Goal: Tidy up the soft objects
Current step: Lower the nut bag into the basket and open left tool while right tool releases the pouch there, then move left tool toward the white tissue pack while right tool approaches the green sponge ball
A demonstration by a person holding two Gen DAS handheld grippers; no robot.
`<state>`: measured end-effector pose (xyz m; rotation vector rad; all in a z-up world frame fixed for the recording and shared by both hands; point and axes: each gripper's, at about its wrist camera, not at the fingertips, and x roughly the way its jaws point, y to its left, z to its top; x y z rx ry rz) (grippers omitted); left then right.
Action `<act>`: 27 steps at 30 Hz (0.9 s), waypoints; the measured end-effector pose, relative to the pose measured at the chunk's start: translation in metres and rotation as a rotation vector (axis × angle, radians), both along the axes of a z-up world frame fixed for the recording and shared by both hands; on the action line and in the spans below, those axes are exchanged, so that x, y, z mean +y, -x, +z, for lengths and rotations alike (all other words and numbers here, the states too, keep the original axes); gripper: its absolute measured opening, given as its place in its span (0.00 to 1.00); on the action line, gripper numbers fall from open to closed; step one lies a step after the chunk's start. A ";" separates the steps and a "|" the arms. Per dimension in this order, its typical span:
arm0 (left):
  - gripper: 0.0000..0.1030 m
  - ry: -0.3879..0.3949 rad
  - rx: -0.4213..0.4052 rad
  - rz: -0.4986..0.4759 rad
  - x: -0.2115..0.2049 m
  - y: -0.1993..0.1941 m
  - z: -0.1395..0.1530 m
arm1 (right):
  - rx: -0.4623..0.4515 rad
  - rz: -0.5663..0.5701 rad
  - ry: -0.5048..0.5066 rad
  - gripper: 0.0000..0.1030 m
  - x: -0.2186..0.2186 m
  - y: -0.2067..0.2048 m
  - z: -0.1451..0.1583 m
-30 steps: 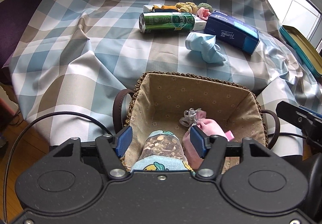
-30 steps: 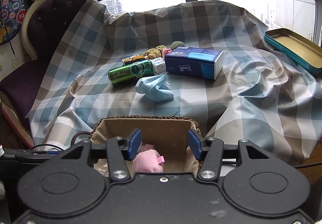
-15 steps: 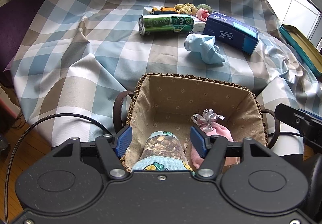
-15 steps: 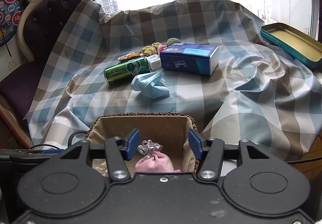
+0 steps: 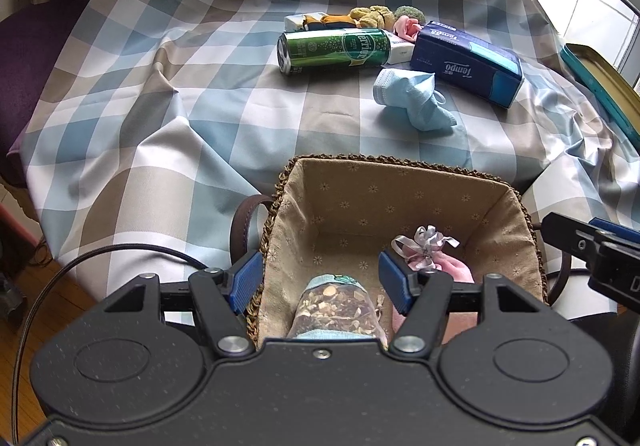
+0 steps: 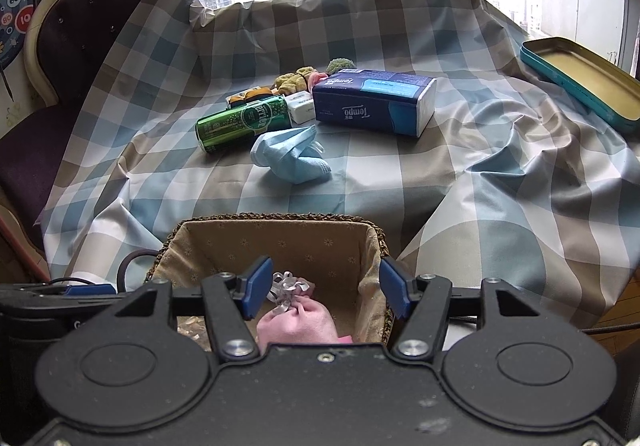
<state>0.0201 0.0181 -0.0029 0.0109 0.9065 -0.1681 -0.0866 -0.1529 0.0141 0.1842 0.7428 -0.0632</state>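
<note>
Lying in basket [image 6: 372, 246]: pink pouch [image 6: 300, 326], silver ribbon bow on neck

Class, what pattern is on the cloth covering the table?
Blue, tan and white checks on the cloth; clearest in the right wrist view.

Green can [image 5: 335, 50] (lying), tissue box [image 5: 468, 63], tin [image 6: 582, 75].

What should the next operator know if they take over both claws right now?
Left claw: open over the basket, pads either side of the nut pouch but not pressing it.
Right claw: opening, pads clear of the pink pouch lying below.
Done: both pouches are in the basket.
Left: the blue mask and the small plush pieces behind the can lie on the cloth. The tissue pack may count too.
</note>
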 end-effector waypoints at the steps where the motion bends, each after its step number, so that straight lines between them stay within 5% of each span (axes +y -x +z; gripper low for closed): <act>1: 0.59 -0.002 -0.006 0.002 0.001 -0.003 0.002 | -0.001 0.000 0.005 0.57 0.000 -0.005 0.001; 8: 0.68 -0.015 -0.059 0.017 0.008 -0.034 0.016 | -0.029 -0.001 0.042 0.60 -0.005 -0.037 0.010; 27: 0.68 -0.063 -0.095 0.003 0.006 -0.134 0.033 | -0.048 -0.011 0.075 0.63 -0.029 -0.154 0.030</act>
